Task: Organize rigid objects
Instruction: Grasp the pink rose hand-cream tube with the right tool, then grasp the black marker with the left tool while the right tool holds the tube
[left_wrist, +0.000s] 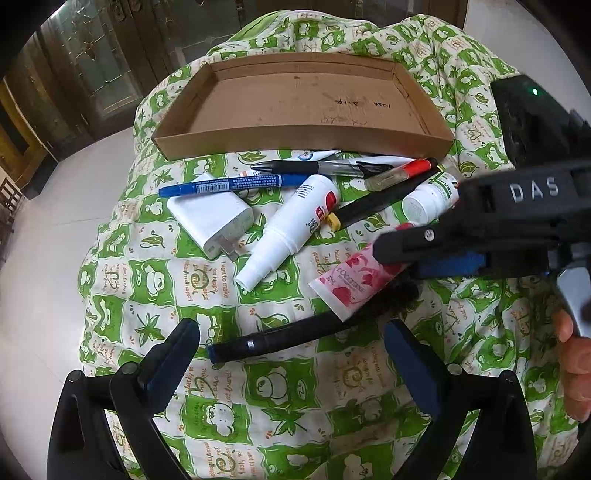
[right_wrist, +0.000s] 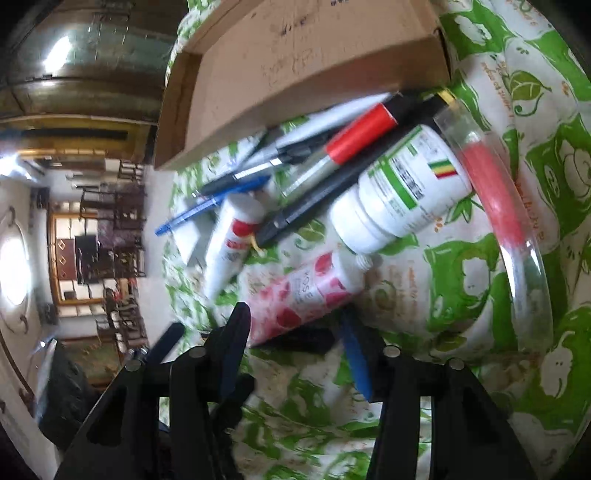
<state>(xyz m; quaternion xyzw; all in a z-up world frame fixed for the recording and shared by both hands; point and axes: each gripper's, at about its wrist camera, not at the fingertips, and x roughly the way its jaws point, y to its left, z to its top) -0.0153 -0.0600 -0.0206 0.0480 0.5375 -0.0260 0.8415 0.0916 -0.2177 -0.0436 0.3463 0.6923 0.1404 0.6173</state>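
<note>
Left wrist view: left tongs (left_wrist: 291, 347) released above a black pen (left_wrist: 258, 341); cardboard tray (left_wrist: 303, 142) empty. Right wrist view: right tongs (right_wrist: 295, 332) straddle the pink tube (right_wrist: 295, 295), contact unclear; only here, a clear tube (right_wrist: 495, 206).

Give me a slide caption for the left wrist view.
Right gripper straddles a pink tube beside the empty cardboard tray.

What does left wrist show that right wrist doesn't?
Left wrist only: white charger, black marker between the left gripper fingers, a hand. Right wrist only: clear tube with red contents. Both: cardboard tray, rose-print tube between the right gripper fingers, white pill bottle, white spray bottle.
</note>
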